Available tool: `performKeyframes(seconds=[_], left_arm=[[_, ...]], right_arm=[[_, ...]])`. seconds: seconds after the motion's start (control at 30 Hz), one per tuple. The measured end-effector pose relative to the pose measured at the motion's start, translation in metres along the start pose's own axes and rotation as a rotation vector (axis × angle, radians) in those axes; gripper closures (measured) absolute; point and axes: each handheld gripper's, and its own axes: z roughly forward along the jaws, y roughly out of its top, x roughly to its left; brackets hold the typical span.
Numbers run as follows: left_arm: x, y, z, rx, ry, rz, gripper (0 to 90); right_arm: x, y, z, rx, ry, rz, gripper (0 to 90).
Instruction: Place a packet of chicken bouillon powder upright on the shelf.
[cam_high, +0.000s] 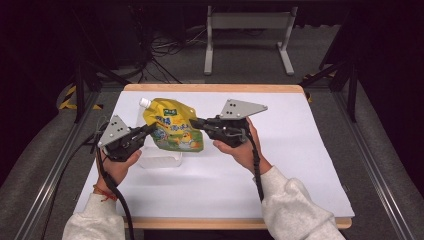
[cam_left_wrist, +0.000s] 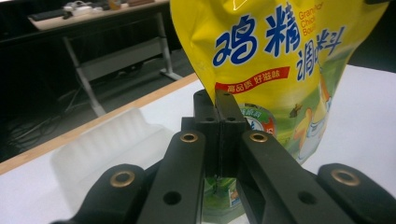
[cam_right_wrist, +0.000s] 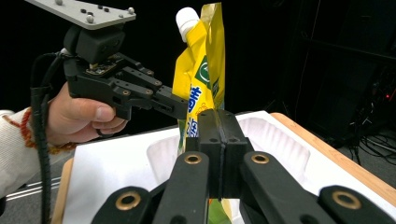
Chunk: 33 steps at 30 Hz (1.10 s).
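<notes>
Currently we see the yellow spouted pouch (cam_high: 172, 129) upright at frame centre-left, over the clear tray (cam_high: 160, 160) | left gripper (cam_high: 148, 129) and right gripper (cam_high: 194, 121) each clamped on an edge | pouch not yet set down (goal unstated).

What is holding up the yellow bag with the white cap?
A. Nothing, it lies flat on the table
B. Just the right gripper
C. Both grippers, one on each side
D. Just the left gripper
C: the left gripper and the right gripper each pinch an edge of the upright yellow pouch.
</notes>
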Motion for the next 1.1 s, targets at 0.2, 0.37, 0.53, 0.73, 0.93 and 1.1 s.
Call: performKeyframes(seconds=[0.2,0.37,0.53,0.73,0.93,1.1], left_arm=[[0.015,-0.009,-0.003,-0.01,0.051,-0.026,89.6],[0.025,-0.005,-0.004,-0.03,0.082,-0.016,89.4],[0.033,0.004,0.0,-0.046,0.106,0.007,89.5],[0.046,0.008,0.015,-0.034,0.103,-0.001,89.3],[0.055,0.002,0.025,-0.025,0.108,-0.022,89.1],[0.058,-0.005,0.029,-0.026,0.108,-0.043,89.0]], right_arm=[[-0.001,0.0,0.025,0.005,0.008,0.001,90.0],[-0.003,0.001,0.037,-0.006,0.003,0.005,90.0],[-0.008,0.009,0.042,-0.02,-0.016,-0.009,90.0],[-0.017,0.011,0.05,-0.031,-0.029,0.0,90.0],[-0.025,0.004,0.061,-0.02,-0.05,-0.002,90.0],[-0.029,0.0,0.067,-0.002,-0.063,-0.013,90.0]])
